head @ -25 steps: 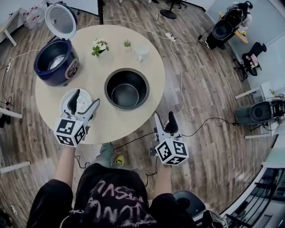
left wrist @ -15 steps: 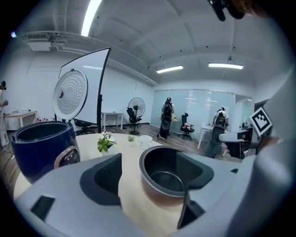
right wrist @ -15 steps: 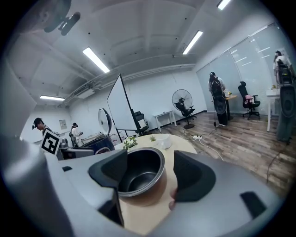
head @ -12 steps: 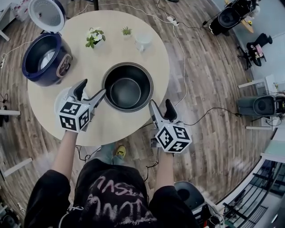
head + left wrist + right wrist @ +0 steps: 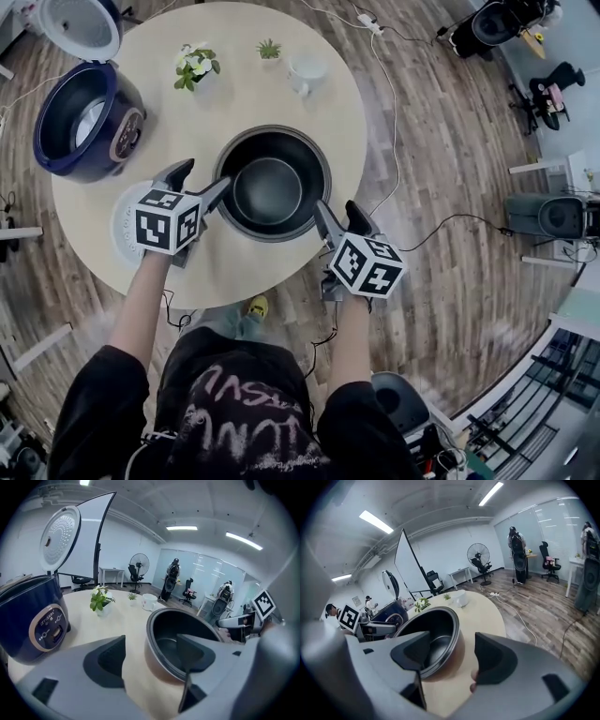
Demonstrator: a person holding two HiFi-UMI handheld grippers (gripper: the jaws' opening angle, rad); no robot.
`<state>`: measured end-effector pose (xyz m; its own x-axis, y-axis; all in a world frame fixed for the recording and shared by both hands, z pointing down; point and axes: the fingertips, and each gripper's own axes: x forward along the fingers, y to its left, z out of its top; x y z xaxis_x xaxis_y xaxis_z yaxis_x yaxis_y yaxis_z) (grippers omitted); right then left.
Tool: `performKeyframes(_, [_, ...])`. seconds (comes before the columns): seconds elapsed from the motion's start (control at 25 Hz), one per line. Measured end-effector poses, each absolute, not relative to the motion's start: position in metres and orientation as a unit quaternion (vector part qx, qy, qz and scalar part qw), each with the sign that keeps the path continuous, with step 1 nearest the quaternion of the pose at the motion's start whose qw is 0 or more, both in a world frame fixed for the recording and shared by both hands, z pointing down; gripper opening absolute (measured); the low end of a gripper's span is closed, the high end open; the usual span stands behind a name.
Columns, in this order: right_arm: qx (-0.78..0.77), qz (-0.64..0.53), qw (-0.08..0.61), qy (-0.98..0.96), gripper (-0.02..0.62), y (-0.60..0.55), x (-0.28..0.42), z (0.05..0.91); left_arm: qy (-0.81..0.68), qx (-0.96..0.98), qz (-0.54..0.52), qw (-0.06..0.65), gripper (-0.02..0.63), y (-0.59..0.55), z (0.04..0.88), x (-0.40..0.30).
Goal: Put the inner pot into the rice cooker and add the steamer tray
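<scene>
The inner pot (image 5: 269,187) is standing upright and empty, mouth up, toward the near edge of the round table (image 5: 234,94). Both claws are flanking it, the left gripper (image 5: 199,181) straddling its left rim and the right gripper (image 5: 339,217) its near-right rim. Each pair of jaws has just been closing slightly, with one jaw inside the wall and one outside, but neither is pressing yet. The rice cooker (image 5: 122,141) is sitting at the far-left edge with its lid (image 5: 80,26) raised and no pot inside; it is nearer the left hand. The white steamer tray (image 5: 124,234) is lying at the near-left edge, partly under the left gripper.
</scene>
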<state>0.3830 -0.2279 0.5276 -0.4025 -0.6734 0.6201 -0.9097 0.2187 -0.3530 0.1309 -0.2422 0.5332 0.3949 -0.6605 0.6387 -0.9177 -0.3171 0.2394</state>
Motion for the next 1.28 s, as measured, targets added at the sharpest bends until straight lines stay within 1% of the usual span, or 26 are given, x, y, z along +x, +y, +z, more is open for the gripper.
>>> performKeyframes(0.32, [0.508,0.377,0.2,-0.748,0.295,-0.236,0.372,0.556,-0.495,0.774,0.237,0.317,0.303,-0.25,0.555,0.135])
performKeyframes(0.44, [0.508,0.38,0.206,-0.745,0.266,-0.237,0.368,0.563,-0.492,0.772,0.243,0.321,0.267,-0.25,0.562,0.137])
performKeyframes(0.56, [0.509,0.386,0.21,-0.74,0.252,-0.238,0.369,0.569,-0.489,0.769,0.239,0.334,0.246,-0.251,0.567,0.14])
performKeyframes(0.64, [0.512,0.387,0.21,-0.737,0.224,-0.239,0.37,0.57,-0.488,0.769,0.233,0.342,0.234,-0.252,0.567,0.142])
performKeyframes(0.68, [0.512,0.388,0.21,-0.737,0.22,-0.24,0.37,0.57,-0.487,0.769,0.23,0.344,0.223,-0.253,0.567,0.143])
performKeyframes(0.92, [0.504,0.392,0.207,-0.741,0.167,-0.241,0.366,0.569,-0.484,0.771,0.226,0.346,0.13,-0.252,0.566,0.151])
performKeyframes(1.0, [0.501,0.394,0.205,-0.743,0.149,-0.24,0.363,0.569,-0.488,0.769,0.221,0.35,0.125,-0.252,0.567,0.152])
performKeyframes(1.04, [0.5,0.395,0.203,-0.744,0.119,-0.24,0.362,0.569,-0.49,0.767,0.217,0.353,0.122,-0.252,0.567,0.152])
performKeyframes(1.08, [0.5,0.396,0.201,-0.743,0.107,-0.241,0.361,0.569,-0.492,0.765,0.213,0.357,0.119,-0.252,0.567,0.151])
performKeyframes(1.28, [0.509,0.4,0.194,-0.737,0.1,-0.241,0.361,0.569,-0.5,0.759,0.202,0.364,0.107,-0.252,0.568,0.15])
